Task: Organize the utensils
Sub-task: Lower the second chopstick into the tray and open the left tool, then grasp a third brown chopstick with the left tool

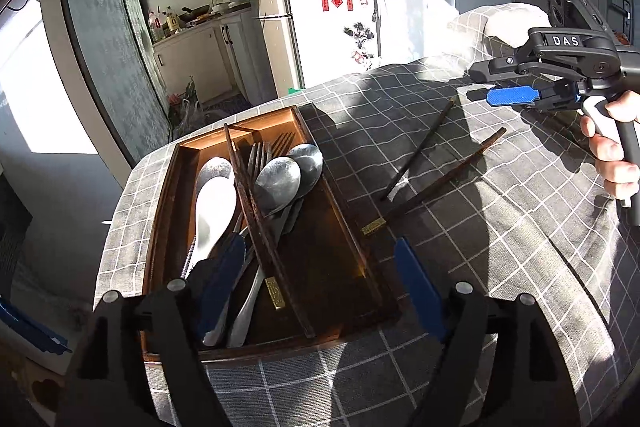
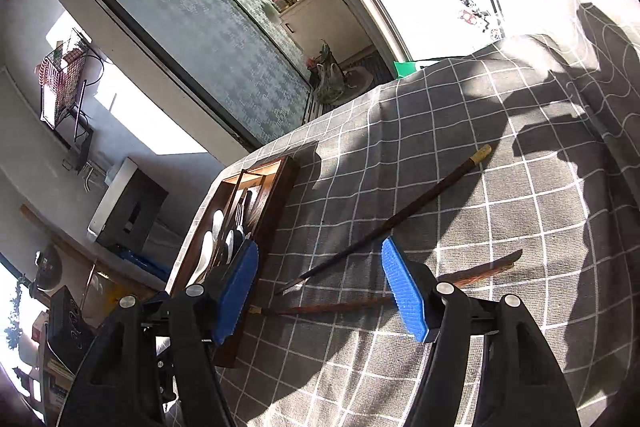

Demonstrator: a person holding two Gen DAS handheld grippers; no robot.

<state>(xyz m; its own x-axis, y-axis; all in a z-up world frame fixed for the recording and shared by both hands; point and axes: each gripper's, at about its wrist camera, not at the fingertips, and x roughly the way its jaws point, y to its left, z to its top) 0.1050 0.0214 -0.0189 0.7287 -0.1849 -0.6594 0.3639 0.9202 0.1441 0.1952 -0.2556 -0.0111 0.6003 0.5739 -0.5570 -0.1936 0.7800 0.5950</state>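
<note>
Both tongs stand wide and hold nothing: left gripper (image 1: 316,291) over the brown wooden tray (image 1: 168,195), right gripper (image 2: 320,291) above the cloth.
Two thin dark wooden chopsticks (image 2: 384,227) lie on the grey checked tablecloth (image 2: 500,307) beside the tray; probably light, stiff, slippery, best pinched mid-length.

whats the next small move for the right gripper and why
Probably lower the right gripper onto the nearer chopstick and close. Its fingers are open and empty just above it, and two chopsticks lie on the tablecloth outside the wooden tray.
</note>
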